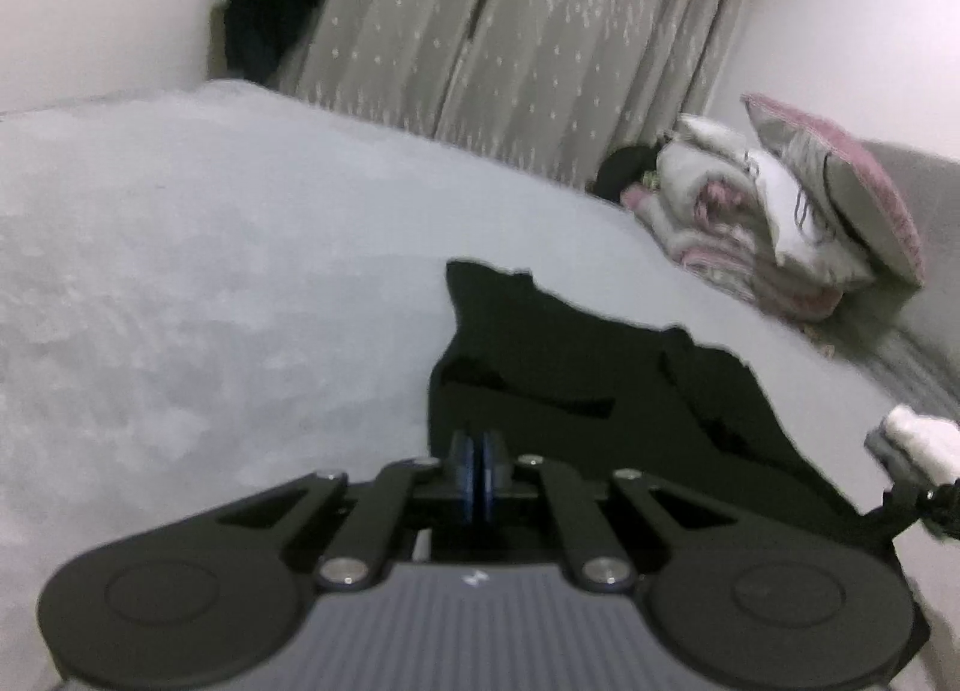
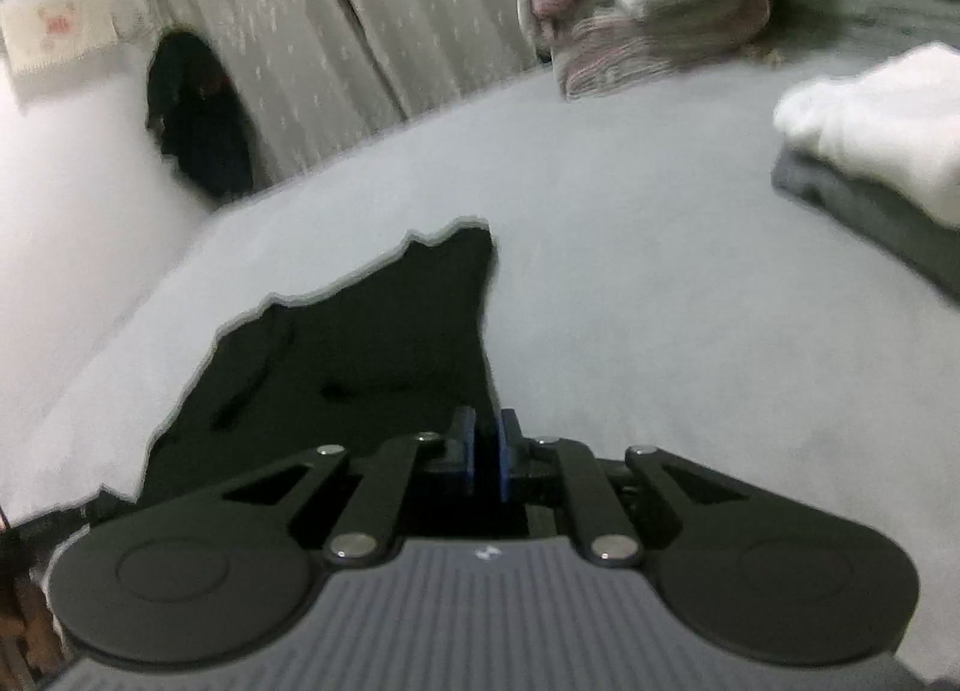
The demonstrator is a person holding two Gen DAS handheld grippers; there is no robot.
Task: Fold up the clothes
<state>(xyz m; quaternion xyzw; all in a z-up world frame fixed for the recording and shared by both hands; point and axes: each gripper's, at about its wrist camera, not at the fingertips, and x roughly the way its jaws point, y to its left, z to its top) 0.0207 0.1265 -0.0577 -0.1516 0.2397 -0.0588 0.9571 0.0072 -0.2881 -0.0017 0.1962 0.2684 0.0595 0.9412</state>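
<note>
Ahead, black garment [image 1: 570, 391] reaches both grippers' fingers [image 1: 462, 469].

1. Garment [image 1: 540, 367]: black matt cloth, limp and creased.
2. Bedspread [image 1: 210, 271]: pale grey cloth, soft, faintly mottled.
3. Left gripper [image 1: 478, 469]: matt black plastic arms, shiny metal rivets, blue pads, ribbed grey body.
4. Curtain [image 1: 510, 31]: grey patterned fabric.

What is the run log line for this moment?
task: fold clothes | left tool: shut | right tool: nearly shut | black garment: spread on grey bed
</note>
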